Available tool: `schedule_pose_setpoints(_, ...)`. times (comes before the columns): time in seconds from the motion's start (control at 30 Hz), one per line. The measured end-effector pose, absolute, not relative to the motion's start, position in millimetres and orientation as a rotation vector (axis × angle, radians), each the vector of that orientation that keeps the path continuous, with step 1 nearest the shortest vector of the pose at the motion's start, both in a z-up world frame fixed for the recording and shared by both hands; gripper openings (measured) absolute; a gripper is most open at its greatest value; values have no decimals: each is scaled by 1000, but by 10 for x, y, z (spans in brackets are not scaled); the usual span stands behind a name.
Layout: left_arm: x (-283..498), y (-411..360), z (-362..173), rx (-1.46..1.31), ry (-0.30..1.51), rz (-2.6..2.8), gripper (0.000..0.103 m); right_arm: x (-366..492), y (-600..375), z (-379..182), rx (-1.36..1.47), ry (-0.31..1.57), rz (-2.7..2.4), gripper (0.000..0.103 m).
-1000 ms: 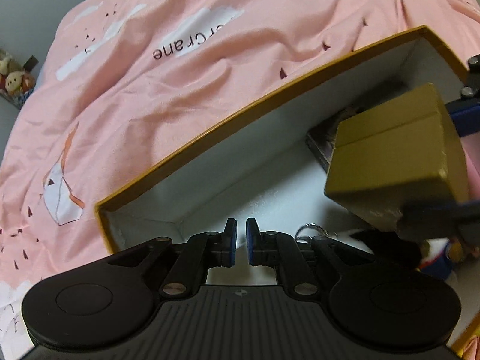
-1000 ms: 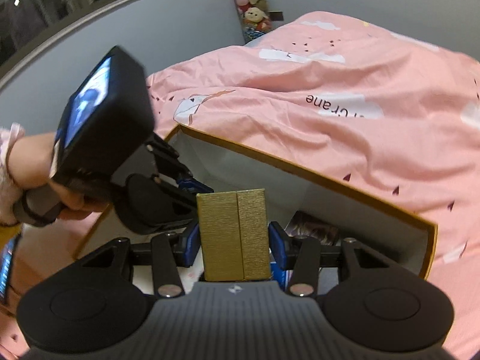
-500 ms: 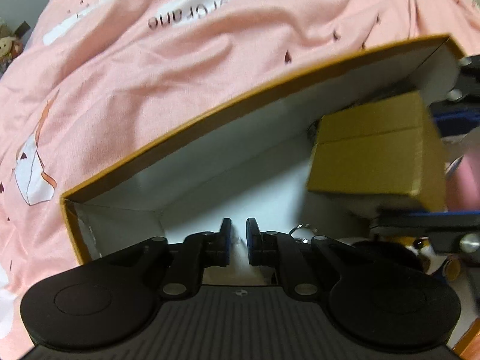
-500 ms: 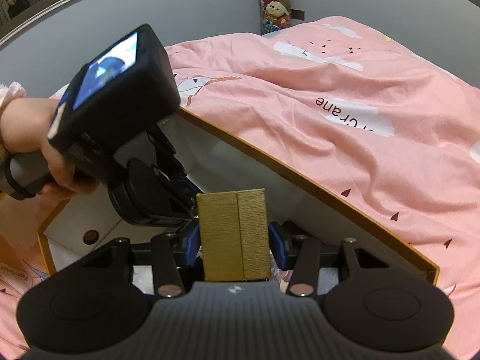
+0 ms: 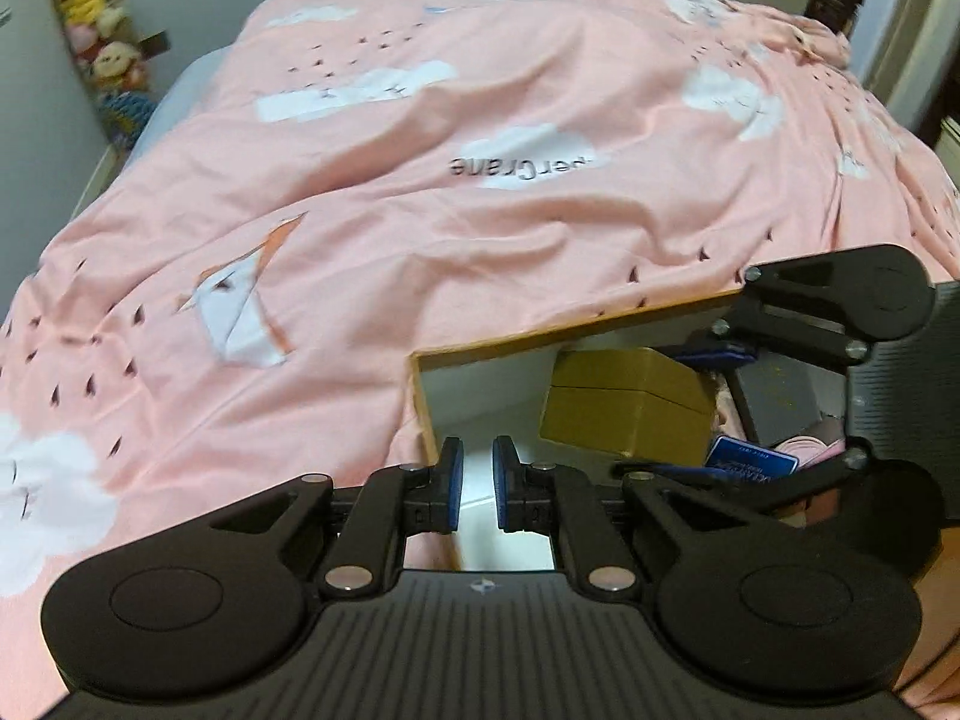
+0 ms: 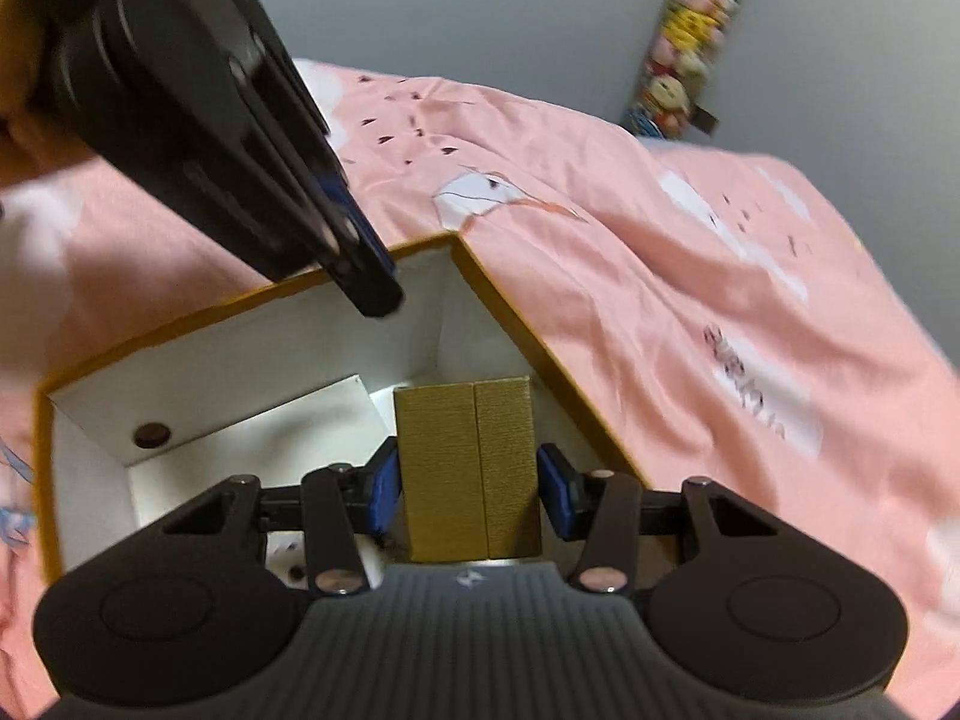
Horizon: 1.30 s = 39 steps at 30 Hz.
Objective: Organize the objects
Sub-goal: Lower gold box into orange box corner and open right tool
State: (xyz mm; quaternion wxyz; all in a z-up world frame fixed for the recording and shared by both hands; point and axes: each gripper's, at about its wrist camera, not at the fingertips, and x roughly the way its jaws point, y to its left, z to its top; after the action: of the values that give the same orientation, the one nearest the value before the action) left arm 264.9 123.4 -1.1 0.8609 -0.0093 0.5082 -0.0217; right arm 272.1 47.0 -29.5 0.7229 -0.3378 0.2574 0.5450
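My right gripper [image 6: 468, 483] is shut on a small gold box [image 6: 468, 468] and holds it low inside a large open storage box [image 6: 252, 354] with an orange rim and white inner walls. The gold box [image 5: 624, 408] and the right gripper [image 5: 840, 324] also show in the left wrist view, at the right, inside the storage box [image 5: 480, 384]. My left gripper [image 5: 477, 483] is nearly shut and empty, above the storage box's left corner. It shows in the right wrist view [image 6: 360, 264] raised over the box's far rim.
The storage box lies on a bed with a pink quilt [image 5: 420, 192]. A blue card [image 5: 750, 459] and a dark flat item [image 5: 780, 396] lie in the box. Plush toys [image 5: 96, 30] hang by the grey wall.
The right gripper has lowered the gold box deeper into the storage box and turned left. The left gripper has lifted up and back out of the box toward its left corner.
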Motion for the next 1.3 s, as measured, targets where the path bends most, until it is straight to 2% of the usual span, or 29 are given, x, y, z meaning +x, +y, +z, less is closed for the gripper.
schedule_pose_setpoints(0.43,2440,1610,110,-135,968,-34,13,2440,936,-658,-1058,388,1259,49)
schedule_pose_setpoints(0.67,2403,1730,16,-168,980,-20,14,2416,1020,-695,-1082,385,1264,49)
schedule_pose_setpoints(0.83,2386,1723,-55,-166,994,-13,15,2402,1008,-672,-1088,378,1245,54)
schedule_pose_setpoints(0.9,2376,1730,-62,-167,997,-9,17,2398,981,-657,-1084,385,1231,62)
schedule_pose_setpoints(1.03,2347,1733,-46,-163,996,0,18,2430,933,-610,-1055,437,1213,62)
schedule_pose_setpoints(1.17,2304,1740,-19,-160,993,9,18,2471,888,-621,-1032,504,1177,54)
schedule_pose_setpoints(1.23,2285,1739,7,-150,995,9,19,2469,860,-627,-1021,524,1170,44)
schedule_pose_setpoints(1.3,2258,1735,52,-132,1000,1,21,2457,848,-644,-1017,544,1162,29)
